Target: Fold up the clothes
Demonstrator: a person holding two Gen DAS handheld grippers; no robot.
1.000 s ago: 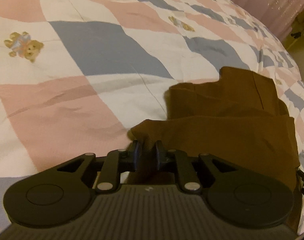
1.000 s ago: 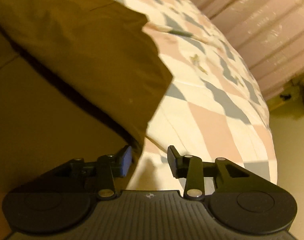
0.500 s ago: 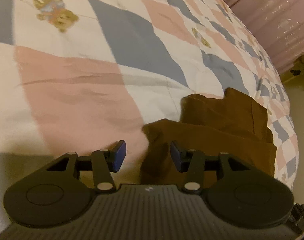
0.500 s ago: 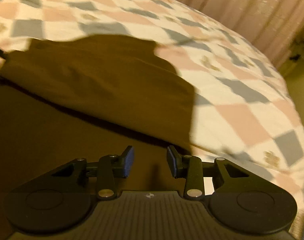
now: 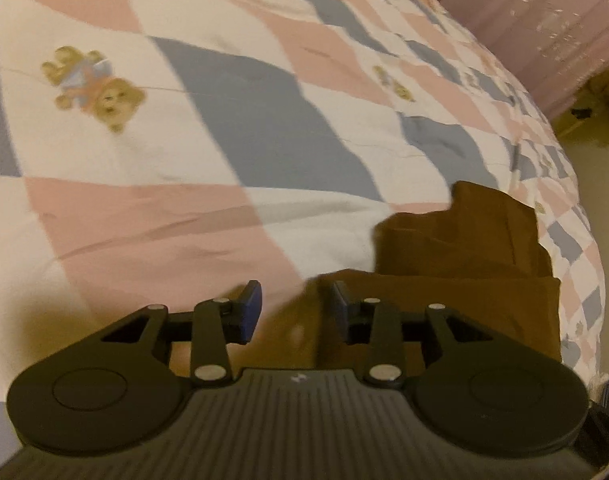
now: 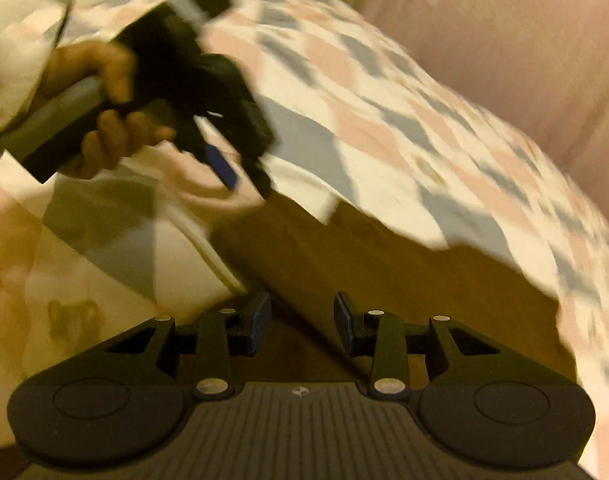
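A brown garment (image 5: 456,264) lies folded in layers on the checked quilt, at the lower right of the left wrist view. My left gripper (image 5: 297,308) stands open just above its near left corner, with nothing between the fingers. In the right wrist view the same brown garment (image 6: 384,280) spreads ahead of my right gripper (image 6: 302,322), which is open and empty over the cloth. There the left gripper (image 6: 240,172) shows at upper left, held by a hand (image 6: 104,120) above the garment's far edge. The view is blurred.
The quilt (image 5: 244,120) with pink, grey and white squares and teddy bear prints (image 5: 92,88) covers the bed. Pink curtains (image 5: 544,12) hang behind it. The bed's edge drops off at the right, with a yellowish floor (image 5: 596,168) beyond.
My left gripper let go of the garment's corner and opened, then drew back and lifted. The right gripper stayed open and swung left, so the hand with the left gripper came into view.
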